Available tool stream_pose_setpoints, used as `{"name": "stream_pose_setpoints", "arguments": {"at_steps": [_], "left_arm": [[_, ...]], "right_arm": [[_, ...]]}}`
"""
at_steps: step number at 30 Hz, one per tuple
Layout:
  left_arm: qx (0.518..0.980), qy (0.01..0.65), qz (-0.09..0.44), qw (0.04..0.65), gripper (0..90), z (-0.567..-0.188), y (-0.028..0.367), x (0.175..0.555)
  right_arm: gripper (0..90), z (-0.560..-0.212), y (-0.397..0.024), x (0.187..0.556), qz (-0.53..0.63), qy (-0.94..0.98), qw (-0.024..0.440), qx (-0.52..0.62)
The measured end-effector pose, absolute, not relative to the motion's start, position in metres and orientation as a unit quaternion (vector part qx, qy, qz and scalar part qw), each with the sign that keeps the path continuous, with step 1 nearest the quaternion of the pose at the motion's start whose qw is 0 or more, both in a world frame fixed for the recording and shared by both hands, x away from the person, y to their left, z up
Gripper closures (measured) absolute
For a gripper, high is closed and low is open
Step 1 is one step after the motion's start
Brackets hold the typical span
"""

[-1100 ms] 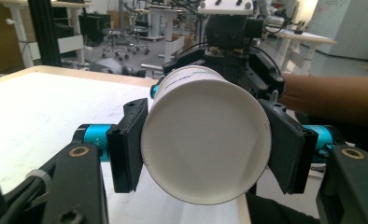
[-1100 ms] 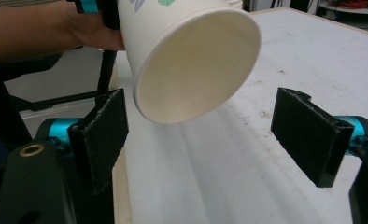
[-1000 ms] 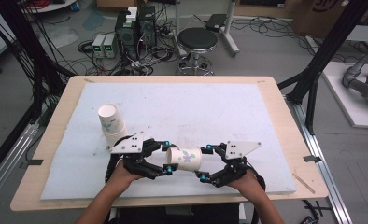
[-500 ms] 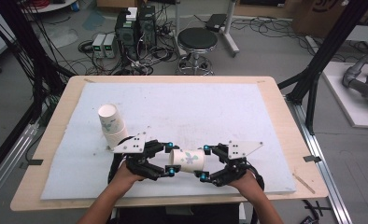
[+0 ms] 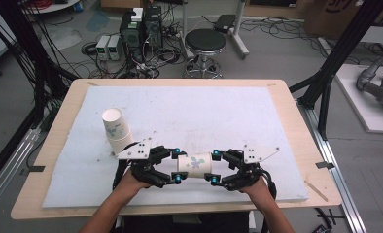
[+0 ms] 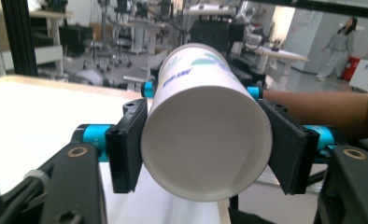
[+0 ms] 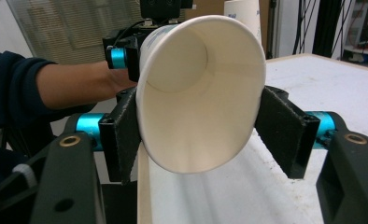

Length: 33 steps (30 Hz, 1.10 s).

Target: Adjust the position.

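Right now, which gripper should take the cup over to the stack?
Left, probably. The left gripper sits beside the cup stack and clamps the paper cup at its closed base; the right gripper squeezes its open rim oval, farther away.

The paper cup point(image 6: 205, 126) hides most of the far claw point(image 6: 198, 35) in the left gripper view; the bench point(image 5: 58, 194) hides the person's elbows.

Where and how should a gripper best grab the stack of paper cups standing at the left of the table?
Grip the paper cup stack across its side wall, probably near the middle, coming in level from the front. It seems to stand base-up and leans a little, so the closed top gives no rim to pinch; gentle pressure should avoid crushing the thin wall.
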<state>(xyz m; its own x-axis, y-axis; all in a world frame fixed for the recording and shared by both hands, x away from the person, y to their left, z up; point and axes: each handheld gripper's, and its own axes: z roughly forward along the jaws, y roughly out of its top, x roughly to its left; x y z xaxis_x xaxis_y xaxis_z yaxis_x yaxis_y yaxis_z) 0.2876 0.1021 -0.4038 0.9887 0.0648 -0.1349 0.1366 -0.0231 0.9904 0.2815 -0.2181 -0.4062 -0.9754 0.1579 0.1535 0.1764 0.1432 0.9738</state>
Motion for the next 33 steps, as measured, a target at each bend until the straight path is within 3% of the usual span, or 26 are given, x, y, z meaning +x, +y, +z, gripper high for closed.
{"name": "stream_pose_setpoints", "arguments": {"at_steps": [3, 5, 21, 33], "left_arm": [[0.741, 0.098, -0.019, 0.664, 16.5, -0.399, 0.102, 0.287], [0.753, 0.1, -0.013, 0.65, 15.2, -0.396, 0.104, 0.286], [0.822, 0.109, 0.035, 0.558, 15.4, -0.386, 0.104, 0.288], [0.855, 0.084, 0.041, 0.51, 15.8, -0.382, 0.096, 0.29]], "right_arm": [[34.9, -0.404, -0.219, 0.282, -0.639, -0.762, 0.005, -0.111], [34.9, -0.402, -0.219, 0.281, -0.623, -0.774, -0.005, -0.113], [34.7, -0.381, -0.197, 0.286, -0.49, -0.865, -0.059, -0.094], [34.3, -0.361, -0.177, 0.289, -0.417, -0.903, -0.083, -0.058]]}}
